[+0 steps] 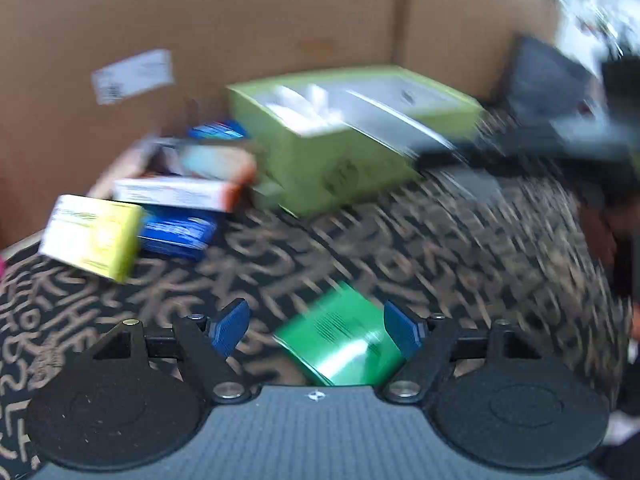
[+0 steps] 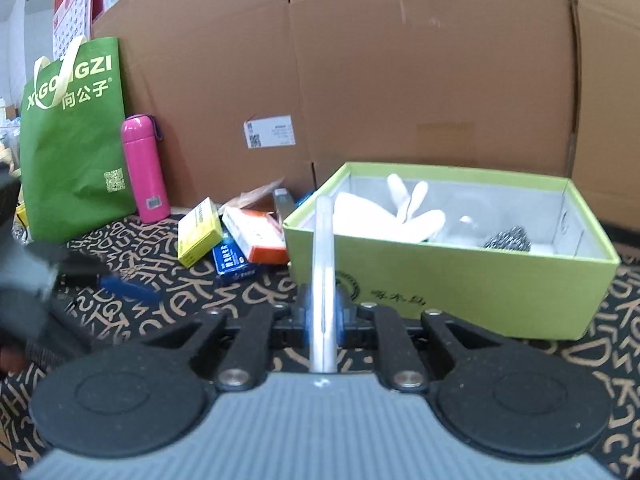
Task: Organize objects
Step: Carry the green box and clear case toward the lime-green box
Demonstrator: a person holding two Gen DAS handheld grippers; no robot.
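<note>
My left gripper (image 1: pixel 316 330) is open, with a green box (image 1: pixel 340 344) lying on the patterned cloth between its blue fingers, close to the right finger. The left wrist view is motion-blurred. My right gripper (image 2: pixel 322 314) is shut on a long translucent white tube (image 2: pixel 323 264) that points toward the light green open box (image 2: pixel 452 276). That box holds a white glove (image 2: pixel 400 208) and a steel scourer (image 2: pixel 507 240). The light green box also shows in the left wrist view (image 1: pixel 344 168).
A pile of small boxes, yellow (image 2: pixel 199 232), orange-white (image 2: pixel 256 238) and blue (image 2: pixel 232 262), lies left of the green box. A pink bottle (image 2: pixel 145 168) and green bag (image 2: pixel 74 144) stand at left. A cardboard wall (image 2: pixel 400 80) closes the back. The left gripper (image 2: pixel 120 286) shows at left.
</note>
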